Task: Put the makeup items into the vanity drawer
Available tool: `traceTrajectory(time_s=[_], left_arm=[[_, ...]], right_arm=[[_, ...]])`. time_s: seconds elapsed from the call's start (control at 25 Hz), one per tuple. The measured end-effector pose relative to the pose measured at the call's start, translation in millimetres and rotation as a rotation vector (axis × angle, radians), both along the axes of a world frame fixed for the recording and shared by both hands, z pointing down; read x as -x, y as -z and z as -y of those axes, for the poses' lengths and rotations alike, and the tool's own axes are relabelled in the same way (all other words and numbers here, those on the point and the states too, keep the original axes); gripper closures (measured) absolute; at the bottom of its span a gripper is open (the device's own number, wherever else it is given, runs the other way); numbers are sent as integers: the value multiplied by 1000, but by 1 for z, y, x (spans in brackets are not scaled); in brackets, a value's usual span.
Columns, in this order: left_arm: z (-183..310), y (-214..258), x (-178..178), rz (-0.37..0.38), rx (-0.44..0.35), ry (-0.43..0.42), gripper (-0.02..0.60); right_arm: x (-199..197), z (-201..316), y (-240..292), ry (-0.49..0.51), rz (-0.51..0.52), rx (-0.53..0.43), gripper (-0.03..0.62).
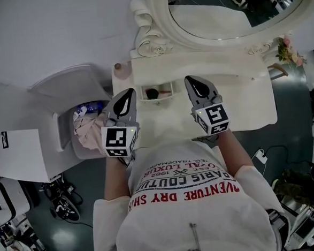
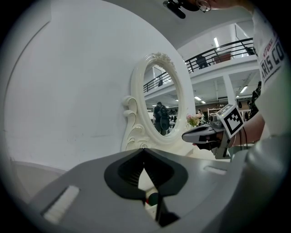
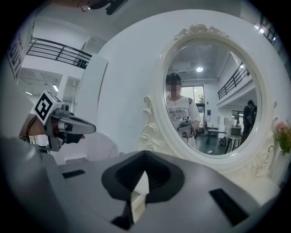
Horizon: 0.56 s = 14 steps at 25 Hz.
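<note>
Seen from the head view, a small drawer (image 1: 167, 93) stands open at the front of the white vanity (image 1: 252, 102). A dark round makeup item (image 1: 152, 93) lies inside it. My left gripper (image 1: 129, 93) hovers just left of the drawer, jaws shut and holding nothing. To the right of the drawer my right gripper (image 1: 192, 81) is held at the same height, also shut and empty. In the left gripper view, a dark round bit with red shows through the gap under the closed left gripper (image 2: 144, 150), with the right gripper (image 2: 200, 134) beyond. The right gripper view has the right gripper (image 3: 145, 154) facing the mirror.
An oval mirror (image 1: 229, 10) in a carved white frame rises behind the vanity top. An open bin (image 1: 90, 129) with pink cloth and a blue bottle stands at the left, its lid (image 1: 71, 82) raised. Pink flowers (image 1: 290, 51) sit at the vanity's right end. Cables lie on the floor.
</note>
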<state>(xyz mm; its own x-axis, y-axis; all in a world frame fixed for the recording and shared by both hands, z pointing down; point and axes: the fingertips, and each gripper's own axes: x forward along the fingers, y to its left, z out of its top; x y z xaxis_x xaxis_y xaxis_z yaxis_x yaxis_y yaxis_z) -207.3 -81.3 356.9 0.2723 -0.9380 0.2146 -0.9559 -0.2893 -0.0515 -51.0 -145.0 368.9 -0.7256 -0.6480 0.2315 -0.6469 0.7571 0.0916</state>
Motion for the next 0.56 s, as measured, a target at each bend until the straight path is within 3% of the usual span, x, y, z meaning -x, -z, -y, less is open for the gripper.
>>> traceTrajectory(time_s=[0.56], left_arm=[[4, 0, -4, -1, 4, -1, 571]], right_arm=[[3, 4, -4, 11, -9, 17, 586]])
